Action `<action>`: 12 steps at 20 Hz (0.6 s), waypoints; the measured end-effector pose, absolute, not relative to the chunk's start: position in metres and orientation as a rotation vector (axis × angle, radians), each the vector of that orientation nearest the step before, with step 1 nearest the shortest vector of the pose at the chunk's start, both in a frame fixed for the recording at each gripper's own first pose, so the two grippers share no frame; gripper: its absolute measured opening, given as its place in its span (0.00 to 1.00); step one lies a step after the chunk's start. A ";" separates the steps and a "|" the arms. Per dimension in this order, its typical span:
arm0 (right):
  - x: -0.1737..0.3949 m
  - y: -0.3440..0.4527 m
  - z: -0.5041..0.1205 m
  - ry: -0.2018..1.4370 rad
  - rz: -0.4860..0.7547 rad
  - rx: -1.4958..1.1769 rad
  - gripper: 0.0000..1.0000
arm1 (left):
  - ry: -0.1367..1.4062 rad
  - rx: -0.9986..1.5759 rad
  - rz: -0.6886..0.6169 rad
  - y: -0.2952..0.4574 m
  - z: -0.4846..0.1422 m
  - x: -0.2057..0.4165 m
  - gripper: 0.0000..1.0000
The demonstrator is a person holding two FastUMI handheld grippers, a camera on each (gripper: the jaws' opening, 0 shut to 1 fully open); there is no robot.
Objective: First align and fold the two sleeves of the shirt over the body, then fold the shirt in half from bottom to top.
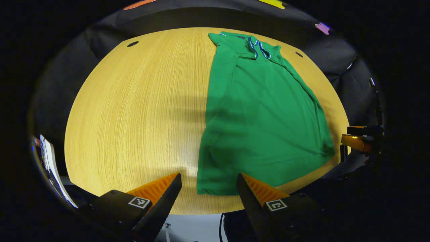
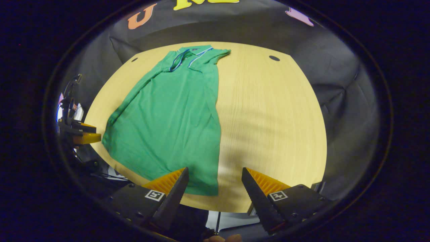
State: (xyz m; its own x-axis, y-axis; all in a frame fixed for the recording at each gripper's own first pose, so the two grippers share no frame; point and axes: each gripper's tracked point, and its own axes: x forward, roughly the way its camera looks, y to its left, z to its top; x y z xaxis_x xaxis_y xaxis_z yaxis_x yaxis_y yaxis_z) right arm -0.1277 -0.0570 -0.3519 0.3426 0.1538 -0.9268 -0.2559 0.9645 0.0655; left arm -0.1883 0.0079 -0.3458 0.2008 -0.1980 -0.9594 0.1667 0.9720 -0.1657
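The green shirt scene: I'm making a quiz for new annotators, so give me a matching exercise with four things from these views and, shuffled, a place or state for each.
Things:
1. green shirt
2. collar
3. left tool
4. table

Places or states:
A. open, above the shirt's near left hem corner
B. at the shirt's far end, with pale trim
C. light wood, bare on the left in the left gripper view
D. lying flat, sleeves already folded in

Pairs: 1-D, 2-B, 3-A, 4-C
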 end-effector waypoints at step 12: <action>-0.148 -0.047 -0.385 1.301 0.293 -0.188 0.97 | 1.396 -0.018 -0.225 0.008 -0.371 -0.203 1.00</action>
State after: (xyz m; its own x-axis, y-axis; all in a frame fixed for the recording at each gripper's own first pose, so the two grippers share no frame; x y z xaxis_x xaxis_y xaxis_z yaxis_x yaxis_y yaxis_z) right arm -0.1475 -0.0475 -0.3849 0.2374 0.1075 -0.9654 -0.3169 0.9481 0.0277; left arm -0.2034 0.0082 -0.3705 0.1563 -0.1675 -0.9734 0.1463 0.9786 -0.1449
